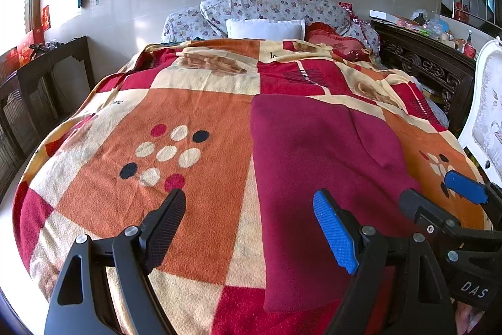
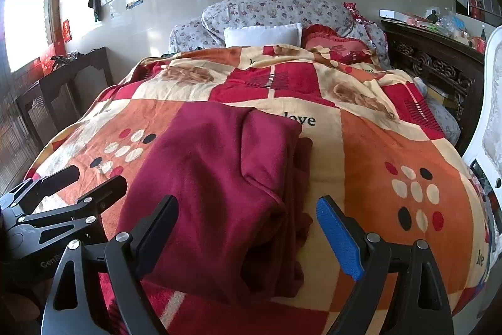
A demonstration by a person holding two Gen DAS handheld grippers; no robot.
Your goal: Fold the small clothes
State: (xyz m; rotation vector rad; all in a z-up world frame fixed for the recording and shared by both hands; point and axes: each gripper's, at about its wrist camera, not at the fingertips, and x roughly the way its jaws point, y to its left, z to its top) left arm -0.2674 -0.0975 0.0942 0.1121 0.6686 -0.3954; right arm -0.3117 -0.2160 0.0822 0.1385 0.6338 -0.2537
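A maroon garment (image 2: 219, 190) is seen lying folded on a patchwork blanket (image 1: 200, 146) spread over the bed, near the near edge; in the right wrist view a folded-over flap forms a raised ridge down its right half, with a narrower layer showing just beyond the right edge. In the left wrist view the same garment (image 1: 320, 178) is seen right of centre, flat, with a diagonal crease across its far right corner. The left gripper (image 1: 249, 203) is held above the blanket with its jaws spread wide, nothing between them; its blue finger overlaps the garment's left portion in view, though contact cannot be told. The right gripper (image 2: 248, 209) is likewise spread wide and holds nothing, its jaws framing the garment's near part. Each gripper is visible at the edge of the other's view. At the far end a white pillow (image 1: 265, 29) is noted against floral bedding (image 1: 269, 3).
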